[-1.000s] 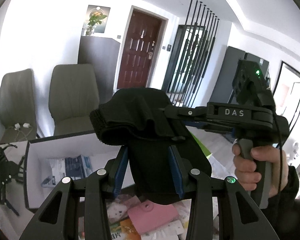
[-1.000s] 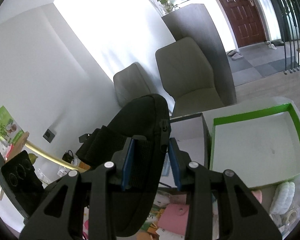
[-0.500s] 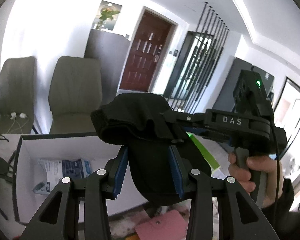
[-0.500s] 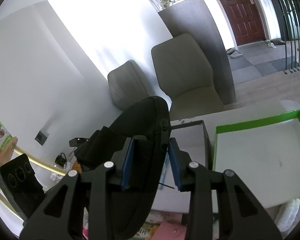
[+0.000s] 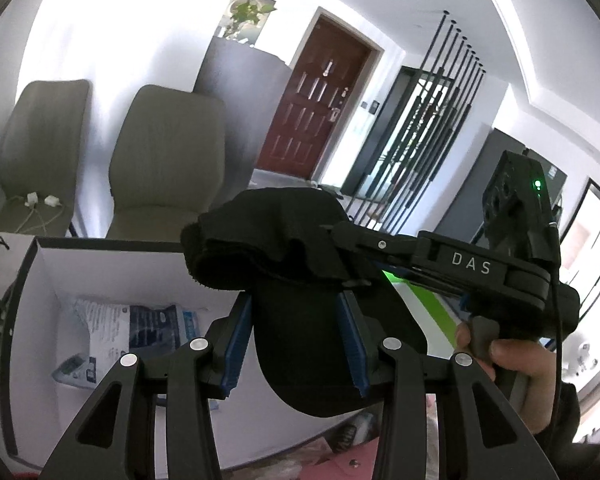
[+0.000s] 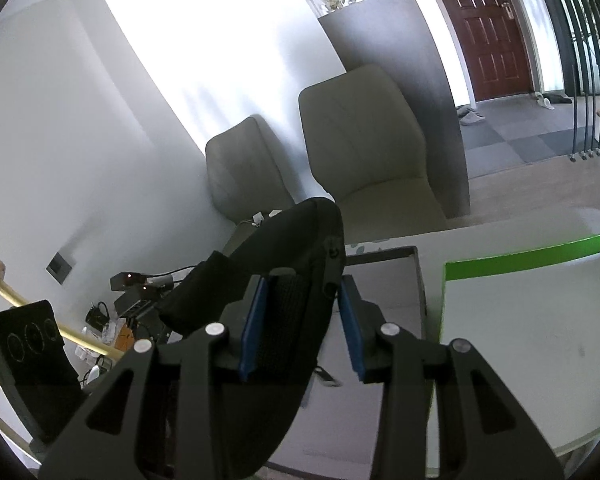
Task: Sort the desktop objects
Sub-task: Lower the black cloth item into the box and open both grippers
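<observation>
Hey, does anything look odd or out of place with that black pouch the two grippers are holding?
Nothing damaged or spilled. The black pouch hangs in mid-air, gripped by both the left gripper and right gripper, its strap end flopping sideways.

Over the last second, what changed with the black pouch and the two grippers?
Both grippers carried the black pouch over toward the black-rimmed white box, which now fills more of the left wrist view; the clutter below has nearly slipped out of frame. Unchanged: left gripper and right gripper stay clamped on the pouch.
</observation>
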Action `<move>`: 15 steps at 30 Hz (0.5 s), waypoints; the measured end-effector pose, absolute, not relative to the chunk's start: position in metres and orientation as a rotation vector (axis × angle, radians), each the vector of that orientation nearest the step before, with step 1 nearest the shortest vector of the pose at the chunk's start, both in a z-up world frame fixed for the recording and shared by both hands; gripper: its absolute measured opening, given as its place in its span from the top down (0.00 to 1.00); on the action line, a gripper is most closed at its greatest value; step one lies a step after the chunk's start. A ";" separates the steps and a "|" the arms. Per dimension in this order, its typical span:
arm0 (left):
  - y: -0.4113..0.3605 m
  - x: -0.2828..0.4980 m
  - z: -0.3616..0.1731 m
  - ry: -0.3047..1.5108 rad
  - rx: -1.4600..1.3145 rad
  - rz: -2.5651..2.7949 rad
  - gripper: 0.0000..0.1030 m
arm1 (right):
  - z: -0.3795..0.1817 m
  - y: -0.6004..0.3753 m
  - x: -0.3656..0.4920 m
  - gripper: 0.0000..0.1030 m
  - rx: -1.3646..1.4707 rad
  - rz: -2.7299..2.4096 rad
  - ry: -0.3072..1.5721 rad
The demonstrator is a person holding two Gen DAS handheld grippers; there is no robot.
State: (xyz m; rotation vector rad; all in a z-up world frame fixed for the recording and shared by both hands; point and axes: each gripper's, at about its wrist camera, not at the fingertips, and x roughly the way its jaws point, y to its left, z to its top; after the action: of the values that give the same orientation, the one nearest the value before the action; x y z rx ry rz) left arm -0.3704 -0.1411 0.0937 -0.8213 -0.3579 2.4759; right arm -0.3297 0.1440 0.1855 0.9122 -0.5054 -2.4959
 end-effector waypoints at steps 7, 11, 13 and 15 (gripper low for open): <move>-0.135 -0.376 0.084 -0.358 -0.865 2.464 0.59 | 0.173 0.146 -0.338 0.62 0.956 -2.476 -0.542; -0.132 -0.375 0.083 -0.346 -0.874 2.461 0.59 | 0.170 0.149 -0.340 0.62 0.968 -2.473 -0.551; -0.132 -0.376 0.080 -0.347 -0.881 2.460 0.59 | 0.169 0.148 -0.340 0.62 0.972 -2.471 -0.551; -0.131 -0.377 0.079 -0.346 -0.889 2.458 0.59 | 0.167 0.148 -0.342 0.62 0.979 -2.470 -0.551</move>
State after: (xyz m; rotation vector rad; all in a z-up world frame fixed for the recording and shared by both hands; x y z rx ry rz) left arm -0.3770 -0.1309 0.0792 -0.8894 -0.3463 2.4577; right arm -0.3417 0.1481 0.1674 0.9791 -0.5514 -2.4700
